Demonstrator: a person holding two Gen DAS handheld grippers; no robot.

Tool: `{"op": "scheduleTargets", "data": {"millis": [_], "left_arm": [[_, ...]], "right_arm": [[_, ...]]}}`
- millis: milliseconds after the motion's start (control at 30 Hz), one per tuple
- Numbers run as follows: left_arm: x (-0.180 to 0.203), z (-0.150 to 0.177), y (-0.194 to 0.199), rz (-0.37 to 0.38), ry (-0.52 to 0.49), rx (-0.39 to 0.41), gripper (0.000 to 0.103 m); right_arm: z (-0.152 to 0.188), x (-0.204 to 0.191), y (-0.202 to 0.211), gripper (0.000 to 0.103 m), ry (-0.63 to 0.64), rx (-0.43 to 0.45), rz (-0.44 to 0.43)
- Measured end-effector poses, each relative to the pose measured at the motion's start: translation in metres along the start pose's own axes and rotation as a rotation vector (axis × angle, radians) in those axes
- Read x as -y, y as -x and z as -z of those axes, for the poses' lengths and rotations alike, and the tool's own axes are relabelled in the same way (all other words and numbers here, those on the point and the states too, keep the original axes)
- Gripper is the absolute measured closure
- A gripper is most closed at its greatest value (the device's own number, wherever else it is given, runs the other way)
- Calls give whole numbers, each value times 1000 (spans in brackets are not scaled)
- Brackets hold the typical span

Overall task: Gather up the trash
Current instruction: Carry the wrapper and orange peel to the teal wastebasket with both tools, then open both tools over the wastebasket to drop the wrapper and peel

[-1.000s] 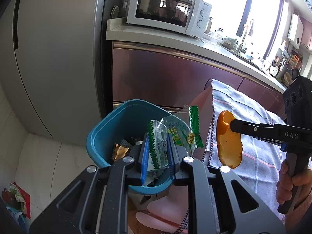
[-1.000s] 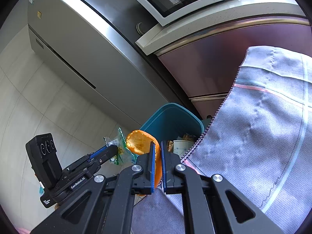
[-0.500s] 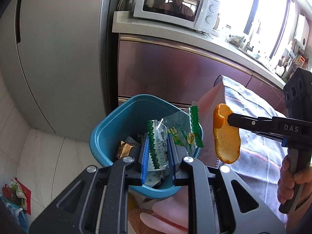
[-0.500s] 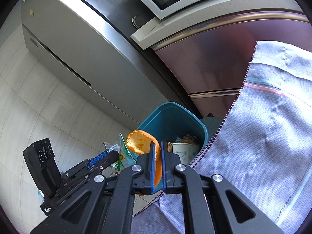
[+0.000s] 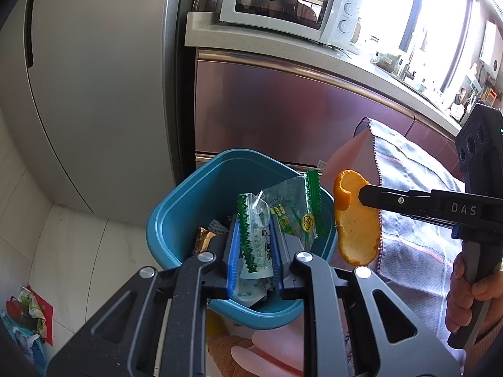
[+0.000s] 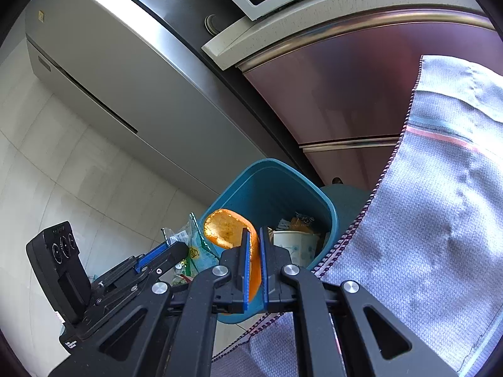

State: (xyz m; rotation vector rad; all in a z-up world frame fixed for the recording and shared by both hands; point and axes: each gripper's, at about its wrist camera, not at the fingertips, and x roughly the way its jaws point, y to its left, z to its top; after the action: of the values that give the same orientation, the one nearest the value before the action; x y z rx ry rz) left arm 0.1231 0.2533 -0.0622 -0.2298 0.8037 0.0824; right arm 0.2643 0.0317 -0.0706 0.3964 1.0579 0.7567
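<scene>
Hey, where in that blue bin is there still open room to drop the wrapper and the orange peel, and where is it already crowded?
The blue bin looks free along its far wall, toward the purple cabinet. The near side is crowded: a paper cup and brown wrappers lie there. The left gripper holds the green wrapper over it; the right gripper holds the orange peel by the right rim.

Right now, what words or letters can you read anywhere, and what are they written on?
"DAS": white letters on the black right gripper, along its arm.
Yellow characters on the clear green-edged snack wrapper: too blurred to read.
Small grey brand name on the white microwave oven: too small to read.
White print on the black left gripper, low on its body: too small to read.
</scene>
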Motion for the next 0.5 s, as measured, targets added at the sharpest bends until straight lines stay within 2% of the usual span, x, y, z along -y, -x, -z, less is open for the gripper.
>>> {"op": "scheduleTargets", "data": {"millis": [500], "left_arm": [[-1, 3, -22, -15, 6, -35, 84]], "right_arm": [[1, -4, -8, 98, -9, -11, 25]]}}
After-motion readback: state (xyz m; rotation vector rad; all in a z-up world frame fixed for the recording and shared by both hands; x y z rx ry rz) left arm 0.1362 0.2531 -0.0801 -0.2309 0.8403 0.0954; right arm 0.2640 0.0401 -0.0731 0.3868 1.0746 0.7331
